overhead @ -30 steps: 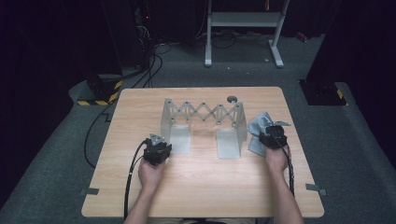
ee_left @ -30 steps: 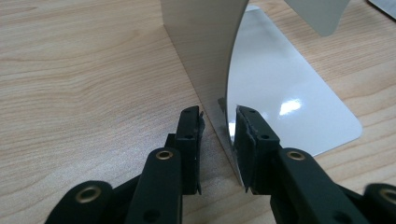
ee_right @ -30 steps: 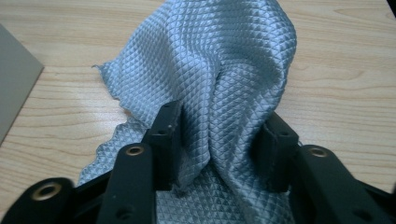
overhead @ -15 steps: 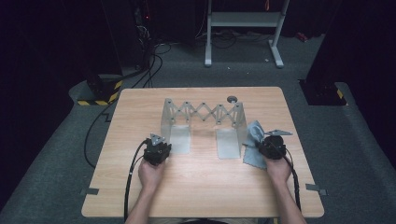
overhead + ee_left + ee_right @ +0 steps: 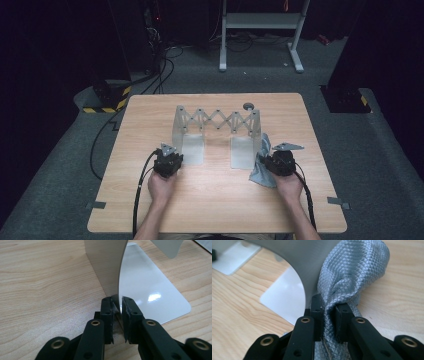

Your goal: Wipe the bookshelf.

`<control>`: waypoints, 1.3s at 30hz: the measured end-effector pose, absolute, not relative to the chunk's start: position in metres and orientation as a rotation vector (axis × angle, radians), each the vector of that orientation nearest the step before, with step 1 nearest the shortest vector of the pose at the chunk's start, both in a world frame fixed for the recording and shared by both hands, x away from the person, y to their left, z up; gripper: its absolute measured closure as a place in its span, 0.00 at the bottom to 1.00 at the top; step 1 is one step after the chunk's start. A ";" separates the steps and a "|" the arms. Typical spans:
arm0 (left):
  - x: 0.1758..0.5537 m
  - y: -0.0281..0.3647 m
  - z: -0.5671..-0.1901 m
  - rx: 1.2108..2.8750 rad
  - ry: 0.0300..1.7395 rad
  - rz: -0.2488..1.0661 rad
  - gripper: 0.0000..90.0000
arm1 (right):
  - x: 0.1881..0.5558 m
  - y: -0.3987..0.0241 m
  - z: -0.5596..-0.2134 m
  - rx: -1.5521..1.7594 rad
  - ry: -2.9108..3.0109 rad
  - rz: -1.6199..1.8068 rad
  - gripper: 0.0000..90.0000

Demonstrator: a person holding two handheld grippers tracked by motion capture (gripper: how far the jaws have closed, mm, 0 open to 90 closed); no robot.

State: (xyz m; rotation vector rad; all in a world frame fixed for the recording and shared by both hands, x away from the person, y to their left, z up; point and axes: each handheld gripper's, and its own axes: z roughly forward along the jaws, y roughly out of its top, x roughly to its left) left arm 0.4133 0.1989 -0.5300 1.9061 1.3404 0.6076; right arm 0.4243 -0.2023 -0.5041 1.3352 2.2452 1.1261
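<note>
I had the left gripper at lower centre-left of the high view, its jaws clamped on the bottom edge of the left upright plate of the pale grey metal rack with a scissor-lattice top bar. In the left gripper view that thin plate rose from between my closed fingertips, with its glossy flat foot spread over the light wooden table to the right of the frame.

My right gripper sat at lower centre-right of the high view, just beside the rack's right upright. Its jaws had just been closing and were pinched on the blue-grey cloth with a diamond weave. In the right gripper view the cloth bunched up out of the fingertips toward the upper right of the frame, touching the curved grey plate on its left. In the high view the cloth hung down onto the table left of that gripper.
</note>
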 end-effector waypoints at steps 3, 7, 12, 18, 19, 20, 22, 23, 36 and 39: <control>0.413 0.199 -0.530 1.906 1.340 0.607 0.88 | 0.421 -0.198 -0.495 1.300 2.245 1.149 0.89; 0.413 0.199 -0.530 1.905 1.341 0.606 0.88 | 0.417 -0.195 -0.479 1.268 2.225 1.216 0.90; 0.413 0.199 -0.530 1.906 1.341 0.606 0.88 | 0.411 -0.195 -0.455 1.216 2.194 1.276 0.90; 0.413 0.199 -0.530 1.905 1.341 0.605 0.88 | 0.403 -0.194 -0.424 1.133 2.148 1.319 0.90; 0.413 0.199 -0.530 1.904 1.341 0.606 0.88 | 0.402 -0.194 -0.419 1.118 2.140 1.326 0.90; 0.413 0.199 -0.530 1.905 1.341 0.607 0.88 | 0.400 -0.194 -0.415 1.103 2.135 1.332 0.90; 0.413 0.199 -0.530 1.904 1.341 0.605 0.88 | 0.396 -0.194 -0.405 1.080 2.126 1.361 0.90; 0.413 0.199 -0.530 1.905 1.341 0.603 0.88 | 0.394 -0.194 -0.403 1.075 2.122 1.364 0.90; 0.413 0.200 -0.530 1.904 1.341 0.599 0.88 | 0.398 -0.185 -0.442 1.142 2.190 1.242 0.90; 0.414 0.200 -0.530 1.903 1.341 0.598 0.88 | 0.404 -0.184 -0.462 1.199 2.224 1.217 0.90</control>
